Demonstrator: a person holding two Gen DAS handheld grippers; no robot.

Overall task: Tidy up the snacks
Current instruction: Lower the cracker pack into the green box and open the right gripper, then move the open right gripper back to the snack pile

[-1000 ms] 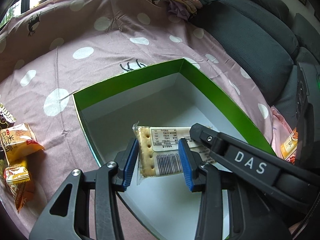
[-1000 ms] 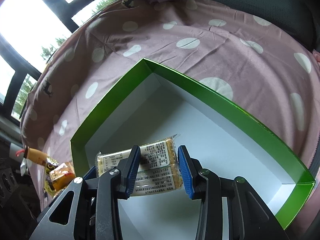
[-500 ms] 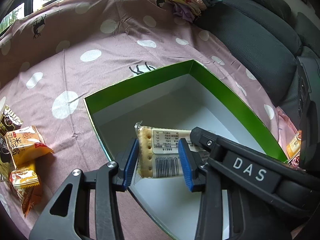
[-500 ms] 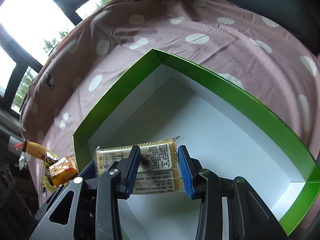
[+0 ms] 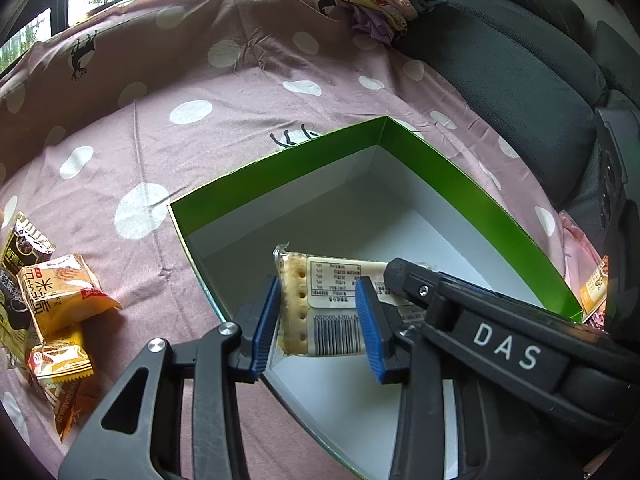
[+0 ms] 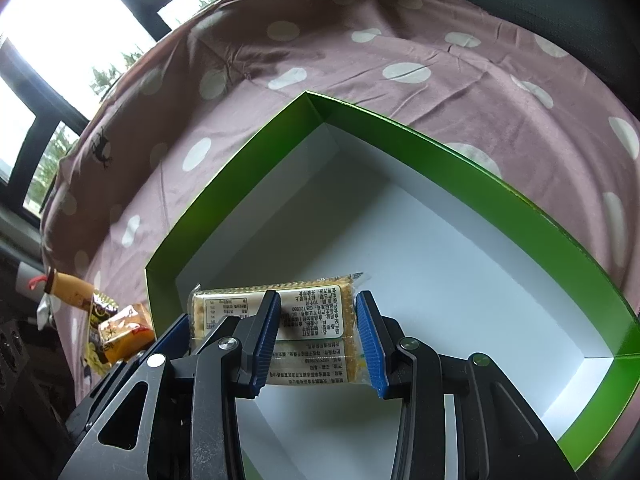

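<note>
while the green box sits wide on the spotted bedspread, both claws share one cracker pack above its white floor: left claw pinching one end, right claw the other. uneven release could tip it askew or snap crackers.

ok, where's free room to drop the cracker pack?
Green box floor is bare white from its far corner to the right wall; the cracker pack sits at the near-left end between both grippers. Polka-dot sheet beyond the box is bare. Crowded: snack packets left of the box.
</note>
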